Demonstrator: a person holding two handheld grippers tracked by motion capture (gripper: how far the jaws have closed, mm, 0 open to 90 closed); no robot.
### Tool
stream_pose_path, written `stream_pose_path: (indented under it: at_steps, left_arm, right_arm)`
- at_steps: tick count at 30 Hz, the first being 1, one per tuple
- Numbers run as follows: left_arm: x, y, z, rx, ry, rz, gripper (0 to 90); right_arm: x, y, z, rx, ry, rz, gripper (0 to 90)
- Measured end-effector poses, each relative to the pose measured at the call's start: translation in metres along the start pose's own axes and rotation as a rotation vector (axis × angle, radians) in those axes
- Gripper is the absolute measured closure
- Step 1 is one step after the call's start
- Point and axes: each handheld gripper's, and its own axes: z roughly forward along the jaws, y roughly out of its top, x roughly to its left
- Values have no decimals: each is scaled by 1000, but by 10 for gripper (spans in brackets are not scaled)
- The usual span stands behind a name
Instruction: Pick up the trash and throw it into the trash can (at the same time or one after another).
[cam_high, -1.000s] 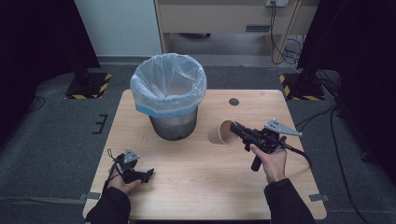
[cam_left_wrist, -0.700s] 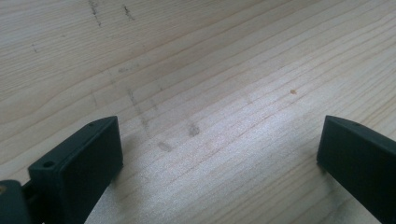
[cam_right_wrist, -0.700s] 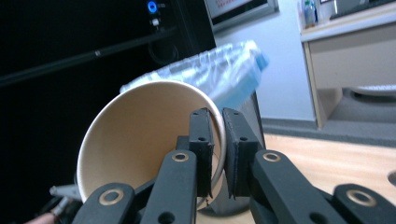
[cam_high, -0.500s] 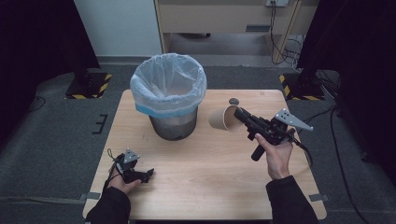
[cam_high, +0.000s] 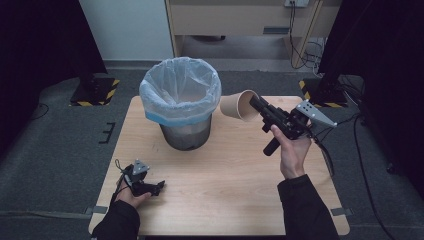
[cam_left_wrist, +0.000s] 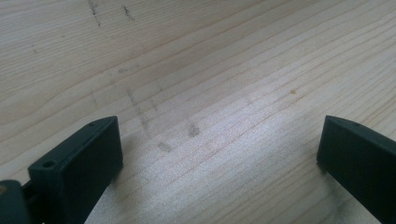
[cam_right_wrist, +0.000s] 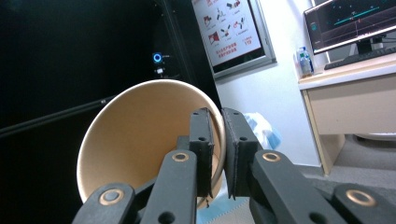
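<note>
Our right claw (cam_high: 255, 104) pinches the rim of the brown paper cup (cam_high: 237, 106), one jaw inside the wall and one outside. We hold the cup tipped on its side in the air above the far right part of the pale wooden counter (cam_high: 225, 200), just beside the grey bin lined with a clear plastic bag (cam_high: 181, 100). Our left claw (cam_high: 159, 187) rests near the counter's near left corner, jaws spread wide over bare wood with nothing between them.

Tan paper cup (cam_high: 239, 105) pinched between black fingers (cam_right_wrist: 201, 140); beside them, a grey bin (cam_high: 184, 134) with pale blue liner (cam_high: 180, 90); light wood table (cam_high: 225, 190).
</note>
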Motion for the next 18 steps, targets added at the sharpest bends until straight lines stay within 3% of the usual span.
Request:
stream_pose_path:
  at_steps: [18]
  left_arm:
    - [0,0,0,0,-1,1,0]
  right_arm:
    - [14,23,45,-64,2,-19,834]
